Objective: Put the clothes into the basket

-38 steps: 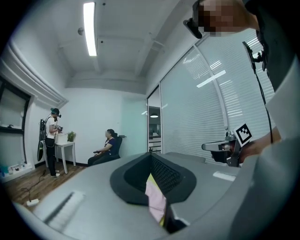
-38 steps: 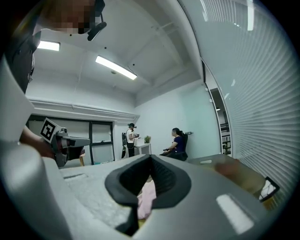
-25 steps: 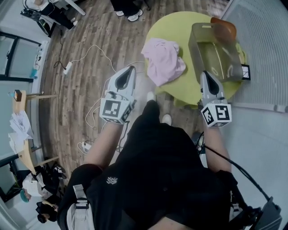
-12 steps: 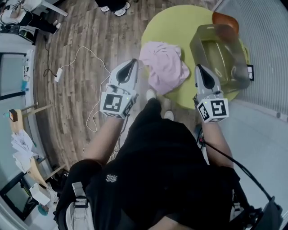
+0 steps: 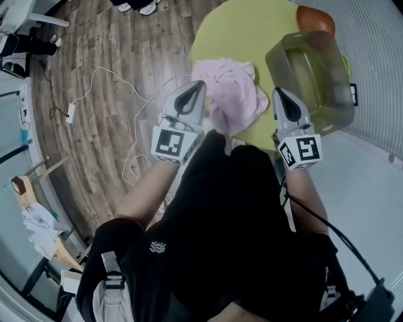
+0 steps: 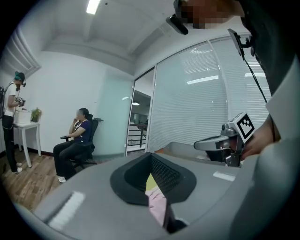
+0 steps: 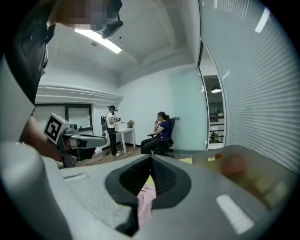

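Observation:
A crumpled pink garment (image 5: pixel 232 93) lies on the near side of the round yellow-green table (image 5: pixel 245 34). A translucent olive basket (image 5: pixel 313 74) stands on the table's right part, empty as far as I can see. My left gripper (image 5: pixel 200 84) is shut, its tip at the garment's left edge. My right gripper (image 5: pixel 276 92) is shut too, between garment and basket. In the left gripper view the jaws (image 6: pixel 151 157) meet with pink cloth (image 6: pixel 157 204) below them. The right gripper view shows its jaws (image 7: pixel 150 158) together, pink cloth (image 7: pixel 144 200) beneath and the basket (image 7: pixel 243 171) at right.
White cables (image 5: pixel 126 78) and a power strip (image 5: pixel 70 113) lie on the wooden floor left of the table. An orange object (image 5: pixel 314 17) sits behind the basket. A blind-covered glass wall (image 5: pixel 378 56) runs along the right. A seated person (image 6: pixel 75 140) is farther off.
Both grippers have come forward toward the table. The left one has moved right, from over the floor to the pink garment's edge. Both stay shut.

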{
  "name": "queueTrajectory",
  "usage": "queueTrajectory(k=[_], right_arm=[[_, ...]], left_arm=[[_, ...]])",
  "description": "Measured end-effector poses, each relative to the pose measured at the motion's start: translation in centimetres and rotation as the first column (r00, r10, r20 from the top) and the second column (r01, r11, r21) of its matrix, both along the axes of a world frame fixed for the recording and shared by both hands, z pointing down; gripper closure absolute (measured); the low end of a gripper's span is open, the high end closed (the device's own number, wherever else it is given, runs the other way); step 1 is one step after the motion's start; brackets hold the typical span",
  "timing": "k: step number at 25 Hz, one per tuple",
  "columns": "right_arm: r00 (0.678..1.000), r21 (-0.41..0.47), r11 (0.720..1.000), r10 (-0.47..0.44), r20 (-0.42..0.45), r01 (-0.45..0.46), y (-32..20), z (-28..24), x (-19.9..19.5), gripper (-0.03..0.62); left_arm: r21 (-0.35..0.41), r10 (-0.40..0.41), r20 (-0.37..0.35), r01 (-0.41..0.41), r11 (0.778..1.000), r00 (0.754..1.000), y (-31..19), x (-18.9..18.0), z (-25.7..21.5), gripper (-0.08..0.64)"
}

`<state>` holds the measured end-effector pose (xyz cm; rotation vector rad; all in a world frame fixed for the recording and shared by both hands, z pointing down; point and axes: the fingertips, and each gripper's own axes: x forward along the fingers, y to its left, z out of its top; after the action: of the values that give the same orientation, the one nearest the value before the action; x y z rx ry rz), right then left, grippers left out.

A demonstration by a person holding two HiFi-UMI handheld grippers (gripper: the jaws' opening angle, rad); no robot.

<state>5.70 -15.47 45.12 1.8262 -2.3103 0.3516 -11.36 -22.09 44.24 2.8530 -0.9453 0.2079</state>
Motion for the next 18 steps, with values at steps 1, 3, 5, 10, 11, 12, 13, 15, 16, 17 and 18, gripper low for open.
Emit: queueTrajectory(k=[1, 3, 5, 10, 11, 12, 13, 15, 16, 17, 18], right_arm=[[1.0, -0.008, 1.0, -0.003, 0.004, 0.003, -0.1, 0.3, -0.4, 0.592], [1.0, -0.028, 0.999, -0.016, 0.009, 0.016, -0.4, 1.2, -0.9, 0.592], [0.999, -0.047, 0.998, -0.032, 0.013, 0.032, -1.0, 2.2, -1.2, 0.592], [0.998, -0.01, 0.998, -0.06, 0.011, 0.06, -2.2, 4.0, -1.7, 0.592], [0.998, -0.018, 0.997, -0.068, 0.018, 0.068, -2.3, 4.7, -2.0, 0.593], [0.997, -0.037, 0.996, -0.078, 0.029, 0.079, -2.4, 5.5, -2.4, 0.592], [0.995, -0.061, 0.994, -0.09, 0.042, 0.092, -2.5, 6.4, -2.8, 0.592], [0.99, -0.1, 0.986, -0.124, 0.071, 0.131, -2.8, 8.2, -3.6, 0.592], [0.987, -0.112, 0.982, -0.14, 0.083, 0.149, -3.0, 9.0, -3.9, 0.592], [0.985, -0.122, 0.98, -0.15, 0.089, 0.16, -3.2, 9.8, -4.1, 0.592], [0.985, -0.133, 0.978, -0.152, 0.086, 0.162, -3.3, 10.7, -4.2, 0.592]], left_arm=[[0.008, 0.01, -0.006, -0.01, 1.0, 1.0, 0.1, 0.2, -0.2, 0.554], [0.002, 0.019, -0.016, -0.019, 1.0, 1.0, 0.2, 0.4, 0.0, 0.554], [-0.008, 0.019, -0.007, -0.019, 1.0, 1.0, -0.4, 0.5, 0.6, 0.554], [-0.007, -0.036, 0.01, 0.036, 0.999, 0.999, -2.4, 0.3, 1.3, 0.554], [-0.008, -0.045, 0.013, 0.045, 0.999, 0.999, -2.7, 0.2, 1.7, 0.554], [-0.01, -0.052, 0.016, 0.053, 0.999, 0.998, -3.0, 0.0, 2.1, 0.554], [-0.015, -0.059, 0.018, 0.059, 0.998, 0.998, -3.2, -0.1, 2.5, 0.554], [-0.033, -0.07, 0.013, 0.071, 0.997, 0.997, -3.5, -0.1, 3.4, 0.554], [-0.04, -0.075, 0.013, 0.076, 0.996, 0.997, -3.6, 0.0, 4.0, 0.554], [-0.048, -0.078, 0.016, 0.079, 0.996, 0.997, -3.6, 0.0, 4.9, 0.554], [-0.056, -0.081, 0.023, 0.082, 0.995, 0.996, -3.6, -0.1, 5.9, 0.554]])
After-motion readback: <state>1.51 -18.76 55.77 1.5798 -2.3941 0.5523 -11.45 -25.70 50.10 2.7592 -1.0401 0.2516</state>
